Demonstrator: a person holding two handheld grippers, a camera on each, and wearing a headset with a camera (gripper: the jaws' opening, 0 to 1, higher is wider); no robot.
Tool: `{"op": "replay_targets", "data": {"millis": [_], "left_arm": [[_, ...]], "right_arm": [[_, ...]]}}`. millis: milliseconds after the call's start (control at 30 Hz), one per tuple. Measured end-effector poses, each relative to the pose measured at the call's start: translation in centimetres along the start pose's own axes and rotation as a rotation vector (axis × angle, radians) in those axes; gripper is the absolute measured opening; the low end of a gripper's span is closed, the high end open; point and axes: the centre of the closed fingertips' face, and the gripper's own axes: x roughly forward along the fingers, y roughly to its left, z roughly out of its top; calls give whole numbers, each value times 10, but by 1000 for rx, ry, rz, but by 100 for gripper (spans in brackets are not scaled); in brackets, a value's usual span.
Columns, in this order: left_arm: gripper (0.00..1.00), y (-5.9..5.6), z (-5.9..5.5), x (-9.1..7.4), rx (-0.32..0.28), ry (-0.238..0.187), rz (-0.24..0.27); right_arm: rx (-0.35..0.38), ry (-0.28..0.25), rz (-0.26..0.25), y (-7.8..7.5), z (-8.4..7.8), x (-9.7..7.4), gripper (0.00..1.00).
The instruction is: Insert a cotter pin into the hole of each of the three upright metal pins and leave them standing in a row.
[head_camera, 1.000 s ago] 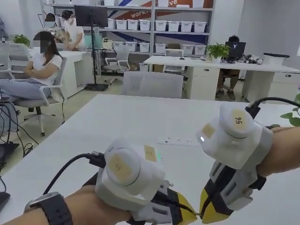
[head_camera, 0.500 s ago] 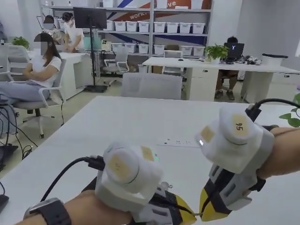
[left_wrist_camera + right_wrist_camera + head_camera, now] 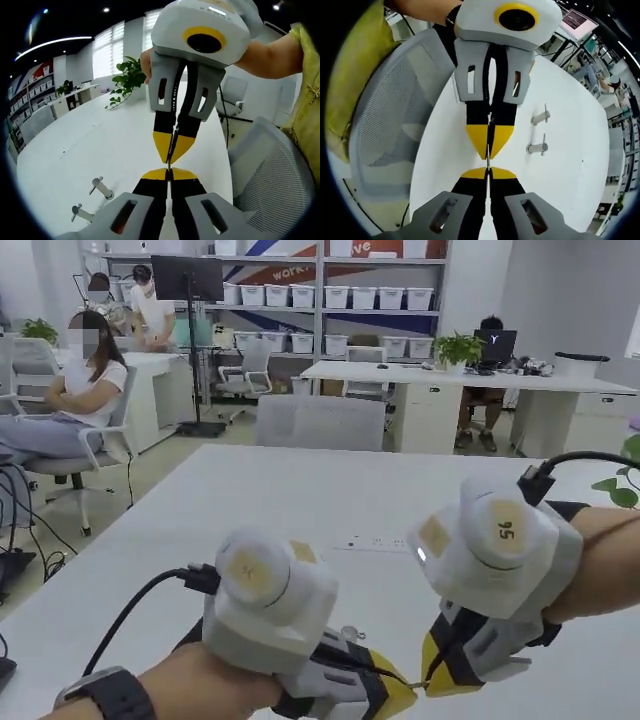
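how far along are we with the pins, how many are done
Looks done: two metal pins stand on the table, the near pin and the far pin, each with a cotter pin across its top. In hand: the left gripper and right gripper meet tip to tip, both shut on a thin metal piece, likely the third set. Left: finish it and stand it in the row.

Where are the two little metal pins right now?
In the left gripper view, the two metal pins sit side by side on the white table, lower left of where the left tool and right tool face tip to tip.
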Motion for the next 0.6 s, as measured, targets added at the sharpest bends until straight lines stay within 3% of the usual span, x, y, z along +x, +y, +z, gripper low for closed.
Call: {"op": "replay_targets", "data": {"millis": [33, 133, 233, 367, 600], "left_arm": [[0, 1, 0, 1, 16, -4, 6], [1, 1, -1, 0, -13, -11, 0], [10, -1, -1, 1, -28, -18, -10], [14, -1, -4, 2, -36, -21, -3], [19, 7, -5, -4, -53, -46, 33]], "right_arm": [[5, 1, -3, -1, 0, 0, 1], [24, -4, -11, -3, -1, 1, 1], [32, 2, -20, -5, -4, 1, 1], [50, -1, -16, -5, -5, 0, 1], [76, -7, -18, -6, -7, 1, 1]]}}
